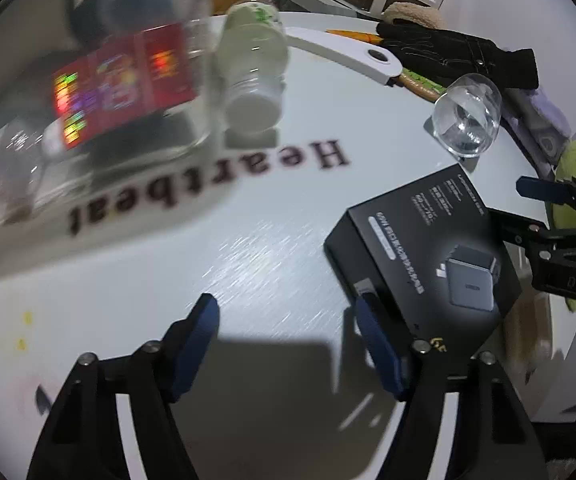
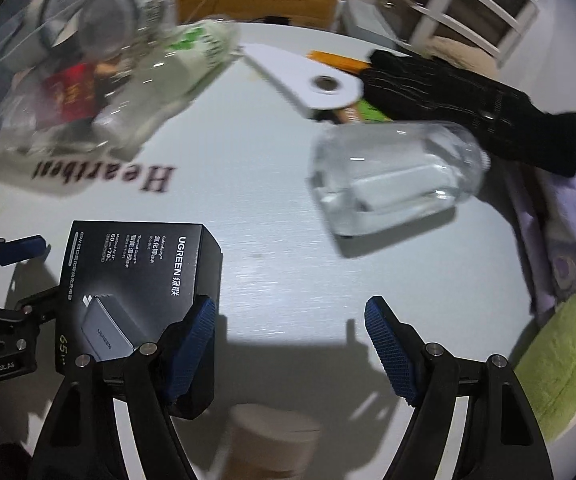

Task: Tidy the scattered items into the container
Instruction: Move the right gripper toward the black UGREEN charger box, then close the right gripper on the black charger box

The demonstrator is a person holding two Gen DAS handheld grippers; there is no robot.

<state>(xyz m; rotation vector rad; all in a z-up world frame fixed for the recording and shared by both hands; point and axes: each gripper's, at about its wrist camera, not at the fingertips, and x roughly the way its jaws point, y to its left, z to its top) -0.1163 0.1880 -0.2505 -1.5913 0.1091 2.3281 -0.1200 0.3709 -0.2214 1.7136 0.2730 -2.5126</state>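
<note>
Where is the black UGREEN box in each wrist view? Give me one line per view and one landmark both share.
Left wrist view: the black UGREEN box lies right of centre, between the left gripper and the right gripper.
Right wrist view: the box lies lower left, beside the right gripper's left finger.
Shared landmark: the "Heartbeat" lettering on the table.

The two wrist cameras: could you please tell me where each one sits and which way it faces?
Left wrist: on the left gripper, facing across the white table; black box to its right, right gripper at the edge.
Right wrist: on the right gripper; box to its left, left gripper beyond.
Shared: box, clear glass jar, black glove.
</note>
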